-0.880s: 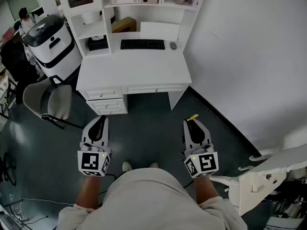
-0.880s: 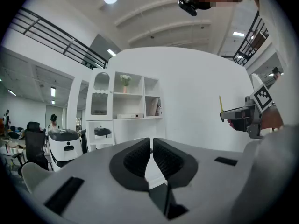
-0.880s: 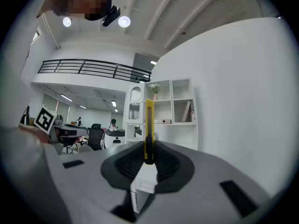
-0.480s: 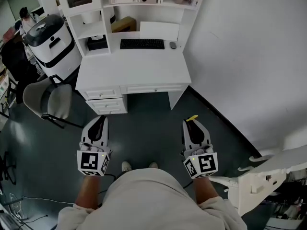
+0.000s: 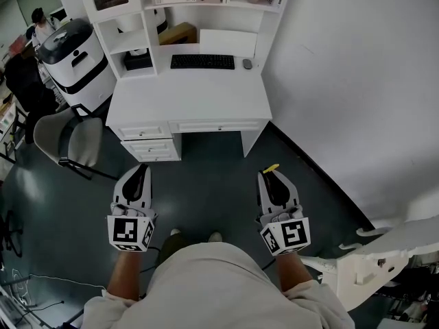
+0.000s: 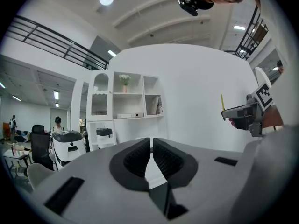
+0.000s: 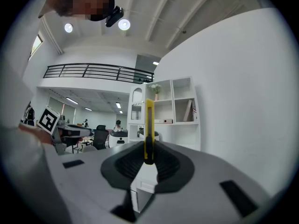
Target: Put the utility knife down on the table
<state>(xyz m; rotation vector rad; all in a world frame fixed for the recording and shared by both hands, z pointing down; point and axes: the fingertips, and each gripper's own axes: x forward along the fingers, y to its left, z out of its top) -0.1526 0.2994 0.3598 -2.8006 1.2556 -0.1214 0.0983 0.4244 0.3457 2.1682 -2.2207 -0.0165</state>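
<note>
A slim yellow utility knife [image 7: 149,129] stands upright between the jaws of my right gripper [image 7: 148,158], which is shut on it. In the head view its yellow tip [image 5: 272,168] pokes out past the right gripper [image 5: 273,180], held level above the dark floor. My left gripper [image 5: 138,177] is held level at the same height, about a body's width to the left. Its jaws [image 6: 152,155] are shut with nothing between them. The white desk [image 5: 192,105] stands ahead of both grippers, well out of reach.
A black keyboard [image 5: 202,62] and a mouse [image 5: 247,64] lie at the back of the desk, under white shelves [image 5: 185,5]. A grey chair [image 5: 68,142] and a white machine [image 5: 75,57] stand to the left. A white wall [image 5: 357,81] runs along the right.
Both grippers have drifted slightly toward the desk, together with the view. The knife stays in the right gripper.
</note>
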